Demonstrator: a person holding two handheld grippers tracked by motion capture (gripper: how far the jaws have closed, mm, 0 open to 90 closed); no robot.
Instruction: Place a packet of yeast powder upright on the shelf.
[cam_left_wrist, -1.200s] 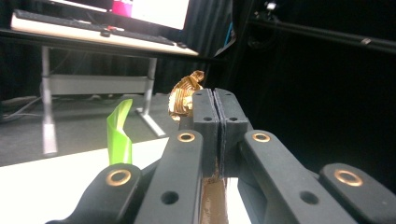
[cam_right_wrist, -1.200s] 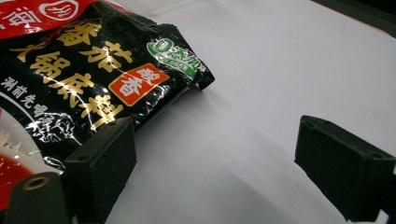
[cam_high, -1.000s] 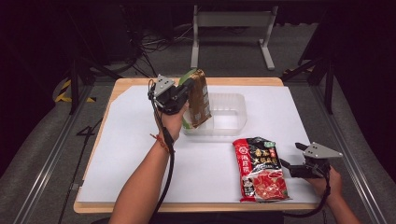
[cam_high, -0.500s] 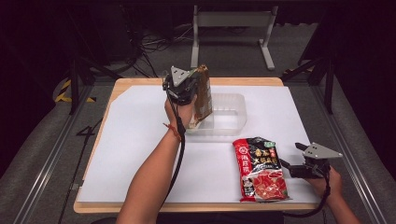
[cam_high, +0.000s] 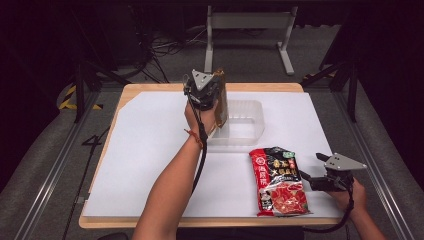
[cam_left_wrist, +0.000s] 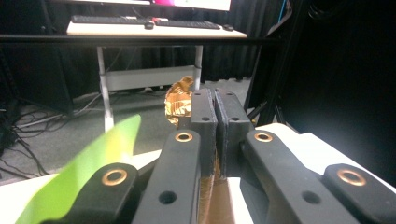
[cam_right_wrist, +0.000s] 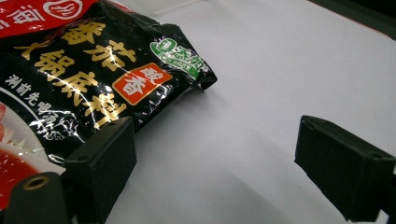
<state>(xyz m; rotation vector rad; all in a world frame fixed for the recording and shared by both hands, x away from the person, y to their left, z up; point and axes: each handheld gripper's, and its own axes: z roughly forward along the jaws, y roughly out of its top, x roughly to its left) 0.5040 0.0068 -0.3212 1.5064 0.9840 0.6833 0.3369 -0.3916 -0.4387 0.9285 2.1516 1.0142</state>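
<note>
— Where do we have the gold packet (cam_high: 220, 98)?

— Our left gripper (cam_high: 204, 92) holds it upright, jaws pinched on its thin edge, over the clear tray (cam_high: 248, 125) near the table's (cam_high: 150, 90) far edge

— And our right gripper (cam_high: 314, 170)?

— Near the front right corner, jaws wide apart and holding nothing, just beside the red and black sauce pouch (cam_high: 276, 181) lying flat there

Pouch (cam_high: 220, 98) over tray (cam_high: 250, 131), packet (cam_high: 279, 181) nearer, right
</note>
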